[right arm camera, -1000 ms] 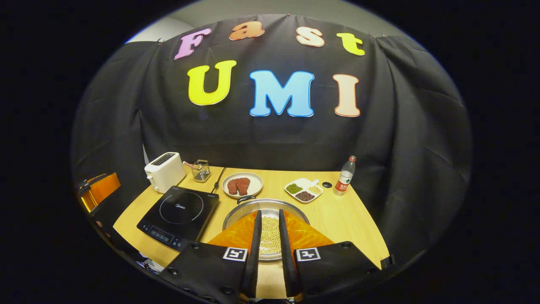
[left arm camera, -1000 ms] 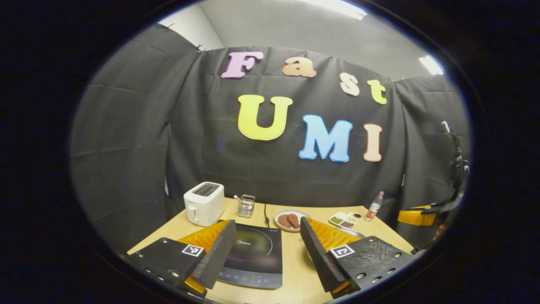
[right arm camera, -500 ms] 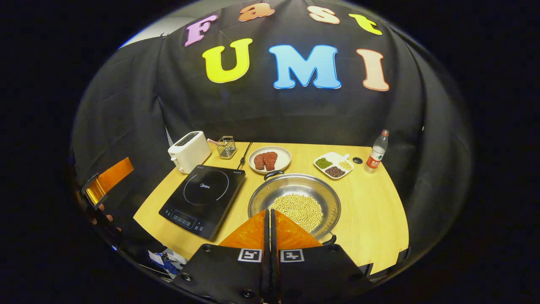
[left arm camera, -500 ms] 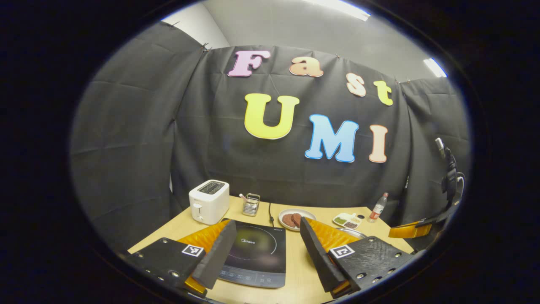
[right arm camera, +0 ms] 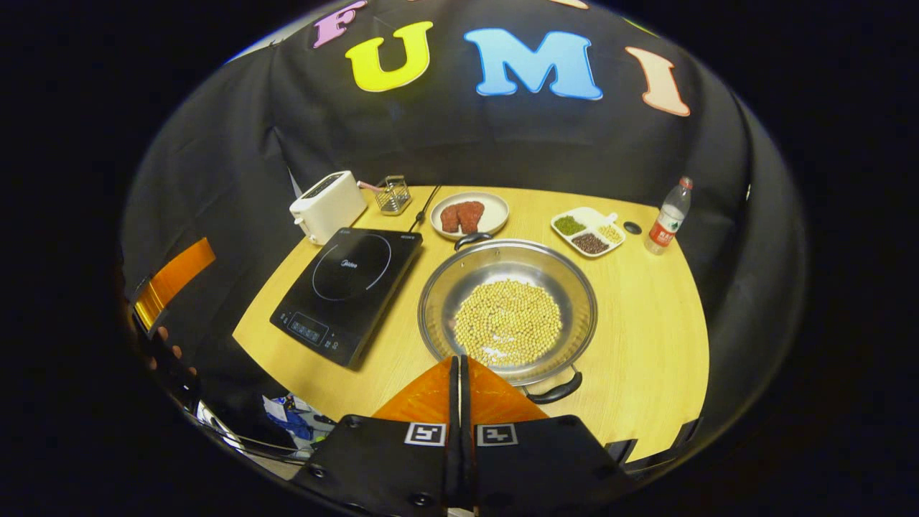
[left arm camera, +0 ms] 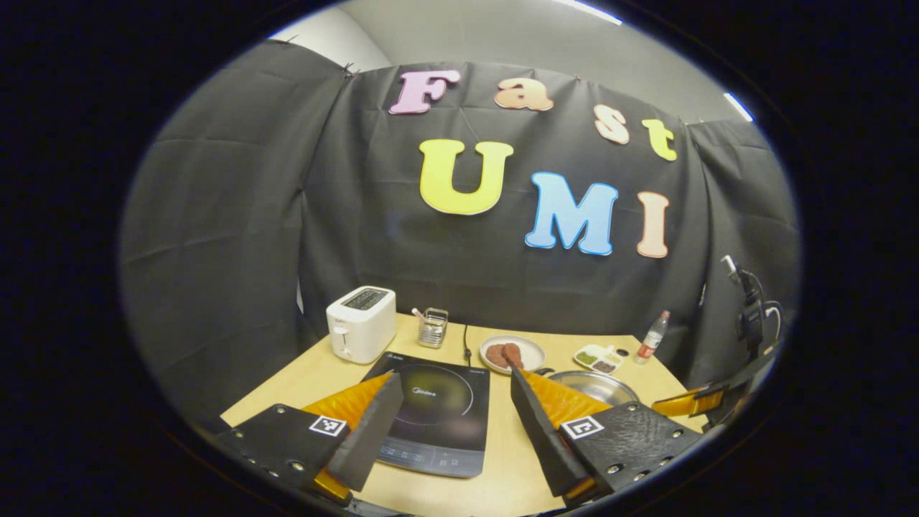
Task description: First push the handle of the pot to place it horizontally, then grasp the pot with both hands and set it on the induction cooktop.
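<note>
pot (right arm camera: 507, 310): steel, round | beans inside | handles apparently near/far

The left gripper (left arm camera: 454, 384) has two black housing plates studded with round screws, each bearing a small square black-and-white marker, with ribbed translucent orange wedges behind two thick, flat, slab-shaped fingers (left arm camera: 535, 427). The right gripper (right arm camera: 459, 362) is built alike, with black screwed plates, a square marker on each side and orange ribbed wedges narrowing toward 12 o'clock. In the left gripper view, the right gripper's body at about 3 o'clock shows an orange panel, a dark frame and a black mount with cables.
</note>
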`<state>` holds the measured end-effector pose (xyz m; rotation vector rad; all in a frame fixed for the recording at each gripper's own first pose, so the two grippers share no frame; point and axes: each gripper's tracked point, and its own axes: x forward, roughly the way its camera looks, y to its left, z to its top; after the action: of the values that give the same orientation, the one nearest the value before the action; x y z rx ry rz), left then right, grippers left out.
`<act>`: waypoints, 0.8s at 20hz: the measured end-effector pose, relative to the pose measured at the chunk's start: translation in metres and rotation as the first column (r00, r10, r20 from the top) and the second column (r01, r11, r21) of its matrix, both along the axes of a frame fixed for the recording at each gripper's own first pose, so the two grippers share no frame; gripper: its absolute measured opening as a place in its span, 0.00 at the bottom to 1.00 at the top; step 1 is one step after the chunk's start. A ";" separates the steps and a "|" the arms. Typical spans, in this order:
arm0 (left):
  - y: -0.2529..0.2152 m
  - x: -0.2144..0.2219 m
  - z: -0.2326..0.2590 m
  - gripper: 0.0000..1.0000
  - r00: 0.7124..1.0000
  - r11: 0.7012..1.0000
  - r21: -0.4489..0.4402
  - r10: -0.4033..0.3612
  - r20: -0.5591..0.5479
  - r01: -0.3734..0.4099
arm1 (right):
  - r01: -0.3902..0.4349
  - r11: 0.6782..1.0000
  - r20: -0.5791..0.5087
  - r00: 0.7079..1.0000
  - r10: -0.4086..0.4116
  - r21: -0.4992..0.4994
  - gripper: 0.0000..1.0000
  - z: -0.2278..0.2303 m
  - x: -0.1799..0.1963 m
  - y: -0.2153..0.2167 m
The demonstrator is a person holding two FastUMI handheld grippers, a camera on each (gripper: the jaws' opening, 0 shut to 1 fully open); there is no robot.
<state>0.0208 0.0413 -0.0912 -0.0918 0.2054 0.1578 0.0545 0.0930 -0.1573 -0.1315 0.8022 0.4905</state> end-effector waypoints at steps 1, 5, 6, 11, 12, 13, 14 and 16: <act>-0.004 0.002 -0.002 0.92 1.000 1.000 0.002 0.005 -0.007 -0.005 | 0.000 1.000 -0.019 1.000 0.000 -0.007 0.02 -0.007 0.000 -0.005; -0.024 0.010 -0.008 0.92 0.999 1.000 0.004 0.008 -0.042 -0.008 | -0.036 0.999 -0.112 0.993 0.033 -0.023 0.00 -0.039 -0.005 -0.015; -0.029 0.012 -0.009 0.92 0.999 1.000 0.007 0.007 -0.047 -0.007 | -0.043 0.999 -0.143 0.989 0.039 -0.023 0.02 -0.049 -0.007 -0.017; -0.046 0.021 -0.013 0.92 0.996 0.999 0.040 0.014 -0.087 -0.010 | -0.060 0.997 -0.246 0.968 0.049 -0.039 0.02 -0.087 -0.003 -0.028; -0.053 0.021 -0.018 0.92 0.994 0.999 0.038 0.010 -0.105 -0.006 | -0.068 0.997 -0.261 0.964 0.054 -0.047 0.00 -0.094 -0.002 -0.031; -0.058 0.022 -0.018 0.93 0.994 0.999 0.036 0.004 -0.114 0.000 | -0.077 0.996 -0.274 0.960 0.061 -0.049 0.02 -0.099 -0.002 -0.032; -0.063 0.023 -0.016 0.93 0.993 0.999 0.036 -0.002 -0.116 0.007 | -0.087 0.995 -0.286 0.956 0.070 -0.049 0.02 -0.104 -0.001 -0.032; -0.073 0.022 -0.018 0.92 0.992 0.999 0.042 -0.005 -0.127 0.011 | -0.104 0.993 -0.301 0.950 0.084 -0.052 0.02 -0.113 0.002 -0.032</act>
<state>0.0425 -0.0320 -0.1092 -0.0381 0.3288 0.1600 0.0563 0.0608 -0.2707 -0.1605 1.1137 0.5819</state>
